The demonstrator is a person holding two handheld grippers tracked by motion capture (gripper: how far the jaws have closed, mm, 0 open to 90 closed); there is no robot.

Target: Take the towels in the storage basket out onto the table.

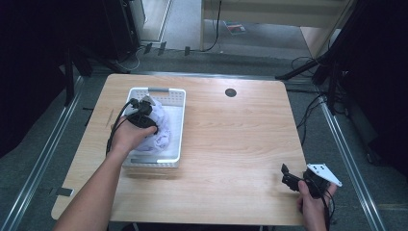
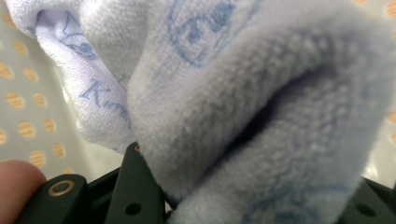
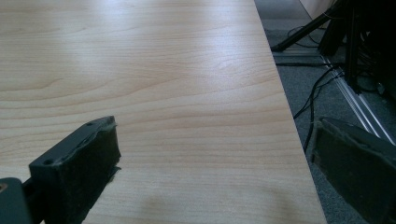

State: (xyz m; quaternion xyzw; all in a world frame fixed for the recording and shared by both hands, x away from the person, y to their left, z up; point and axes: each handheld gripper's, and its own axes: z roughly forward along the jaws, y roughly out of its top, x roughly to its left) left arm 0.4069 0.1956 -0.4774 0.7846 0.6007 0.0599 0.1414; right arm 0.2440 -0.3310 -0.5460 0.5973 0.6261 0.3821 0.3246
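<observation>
now left hand-held gripper [image 1: 144, 114] grips bunched towel [image 1: 159, 130] in basket [image 1: 178, 103].

The high view looked down on the whole counter [image 1: 231, 144]. The left gripper view sat close against the towel [image 2: 261, 112]; the right skimmed the counter's near-right edge.

The worktop [image 1: 231, 144] is showing pale wood grain with a small dark disc [image 1: 230, 92] toward 12 o'clock. The basket [image 1: 176, 98] at 9 o'clock is looking white with rows of round holes. The towel [image 2: 261, 93] inside is appearing pale lavender-blue, printed in darker blue script and outlines. Both hand-held grippers are showing black, the right one [image 1: 288, 177] carrying a light grey plate.
</observation>
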